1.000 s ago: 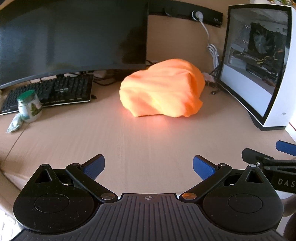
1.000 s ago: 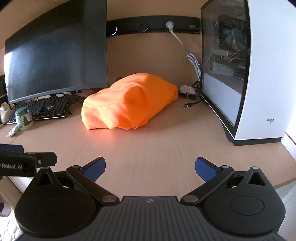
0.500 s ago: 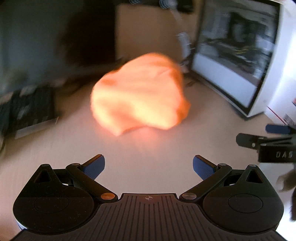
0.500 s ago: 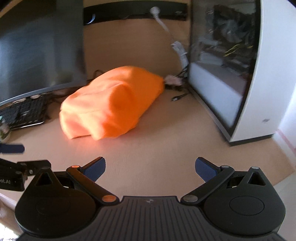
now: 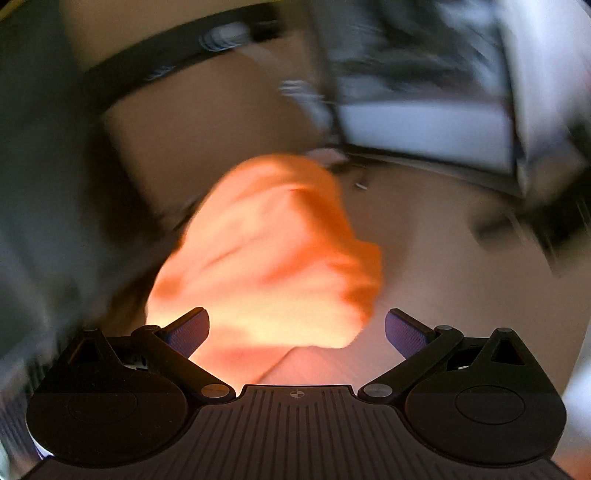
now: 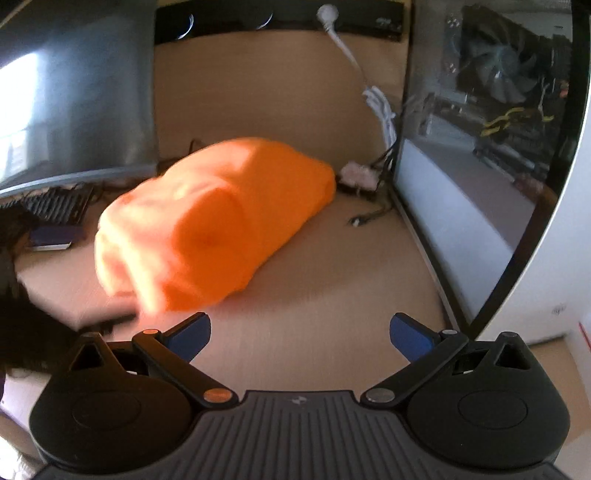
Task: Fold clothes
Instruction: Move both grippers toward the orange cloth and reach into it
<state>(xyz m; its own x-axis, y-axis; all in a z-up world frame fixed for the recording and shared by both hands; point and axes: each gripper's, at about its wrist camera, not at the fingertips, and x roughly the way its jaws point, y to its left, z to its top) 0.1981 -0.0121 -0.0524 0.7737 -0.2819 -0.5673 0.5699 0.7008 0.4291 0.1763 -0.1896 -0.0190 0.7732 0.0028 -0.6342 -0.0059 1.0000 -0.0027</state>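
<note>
An orange garment [image 6: 218, 218] is lying bunched in a rounded heap on the wooden tabletop [image 6: 314, 306], toward the back edge, between a dark monitor [image 6: 74, 92] on the left and a white computer case [image 6: 517, 184] with a glass side panel on the right. The heap is running diagonally: its far end is reaching toward the back right, close to a small pinkish object [image 6: 356, 173] and some cables [image 6: 369, 218] at the foot of the case, while its near end is pointing toward the front left of the tabletop.

The right gripper [image 6: 301, 330] is hovering over bare tabletop in front of the garment, its blue-padded fingers [image 6: 188, 332] standing wide apart and holding nothing. The garment is lying just beyond its left finger, apart from it.

In the left wrist view, which is heavily smeared by motion blur, the left gripper [image 5: 297, 328] is sitting right at the near edge of the orange garment [image 5: 266, 251]. Its fingers [image 5: 188, 326] are spread wide, with the cloth filling much of the gap between them; whether they are touching the fabric cannot be told through the blur.

A keyboard [image 6: 55, 205] is lying under the monitor at the left edge of the tabletop, and a white cord [image 6: 347, 51] is hanging from a black power strip [image 6: 280, 16] along the back wall.
</note>
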